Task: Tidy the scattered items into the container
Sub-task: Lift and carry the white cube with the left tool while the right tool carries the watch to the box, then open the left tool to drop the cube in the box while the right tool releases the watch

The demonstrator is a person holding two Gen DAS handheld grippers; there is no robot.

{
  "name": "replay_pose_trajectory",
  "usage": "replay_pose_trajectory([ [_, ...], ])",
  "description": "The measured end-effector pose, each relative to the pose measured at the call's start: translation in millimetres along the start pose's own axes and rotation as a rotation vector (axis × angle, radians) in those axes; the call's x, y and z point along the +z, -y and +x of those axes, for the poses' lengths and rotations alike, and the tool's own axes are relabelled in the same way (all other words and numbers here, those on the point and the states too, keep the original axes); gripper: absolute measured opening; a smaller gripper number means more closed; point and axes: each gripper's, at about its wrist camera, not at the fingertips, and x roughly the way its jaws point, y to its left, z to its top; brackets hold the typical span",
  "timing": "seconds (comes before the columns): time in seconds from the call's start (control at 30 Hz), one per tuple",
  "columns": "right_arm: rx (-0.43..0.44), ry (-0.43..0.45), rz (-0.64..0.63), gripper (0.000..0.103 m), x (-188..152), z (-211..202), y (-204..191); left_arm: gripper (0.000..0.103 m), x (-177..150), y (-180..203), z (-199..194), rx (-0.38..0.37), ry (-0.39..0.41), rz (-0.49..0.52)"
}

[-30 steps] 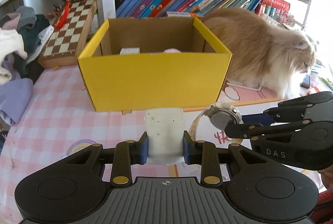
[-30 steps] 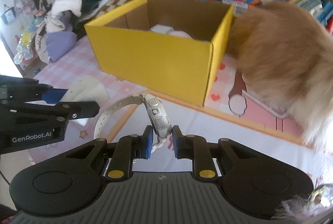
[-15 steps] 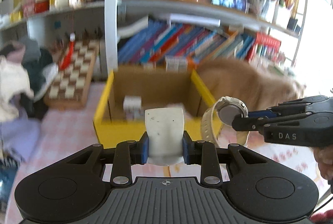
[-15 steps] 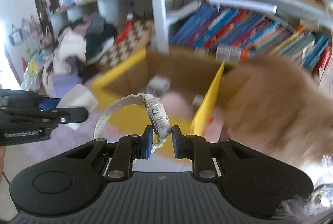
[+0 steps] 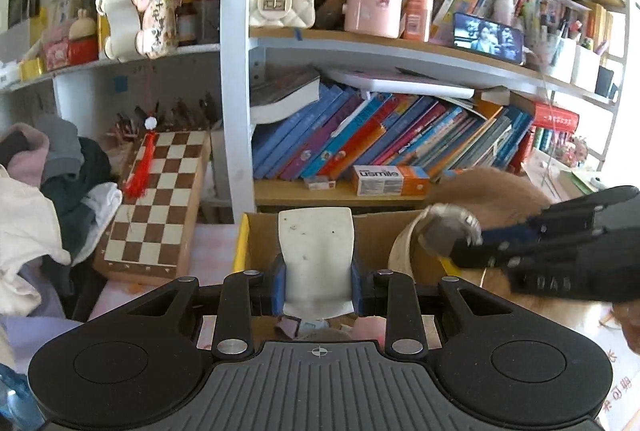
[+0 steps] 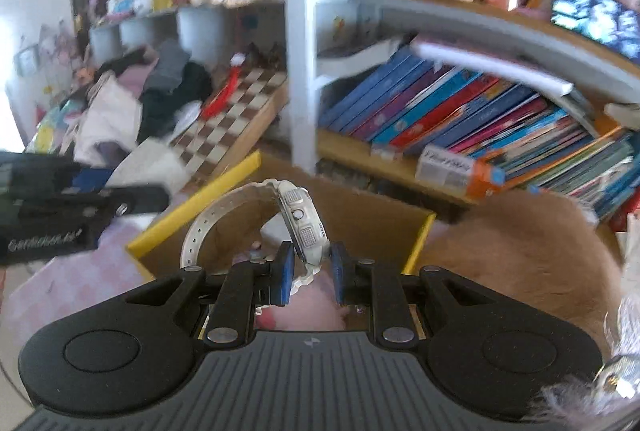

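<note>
The left claw [image 5: 316, 287] pinches a flat white piece [image 5: 316, 259] between its blue pads, the piece standing upright over the near part of the yellow box [image 5: 241, 247]. The right claw [image 6: 308, 273] pinches a white watch [image 6: 302, 227] by the lower edge of its case; the strap [image 6: 216, 221] arcs out to the left of the case. The watch too hangs above the open box [image 6: 192, 209], whose brown inside shows behind it.

In the left wrist view the right claw [image 5: 464, 253] comes in from the right edge, blurred, with the watch [image 5: 448, 227] at its tip, over the box's right side. In the right wrist view the left claw [image 6: 160, 193] comes in from the left, also blurred.

Something pink [image 6: 296, 319] lies in the box under the right claw. A tan furry animal [image 6: 516, 255] sits just beside the box's right wall. The box stands on a bench with a pink checked cloth [image 6: 80, 271]. A chessboard [image 5: 158, 207] leans behind the box's left corner, and a shelf of slanting books [image 5: 380, 139] rises behind the box.
</note>
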Motion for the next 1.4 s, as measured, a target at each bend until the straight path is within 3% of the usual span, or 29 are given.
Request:
replay_pose_trajectory([
  [0.33,-0.004,-0.056,-0.019,0.018,7,44,0,0.029,10,6,47,-0.021,-0.081,0.044],
  [0.7,0.011,-0.159,-0.225,0.018,2,99,6,0.029,14,4,115,-0.026,-0.254,0.15],
  [1.13,0.027,-0.302,-0.337,0.019,5,158,9,0.029,10,14,175,-0.009,-0.394,0.188],
  [1.4,0.024,-0.306,-0.338,0.019,8,170,14,0.031,9,3,194,-0.037,-0.466,0.123],
])
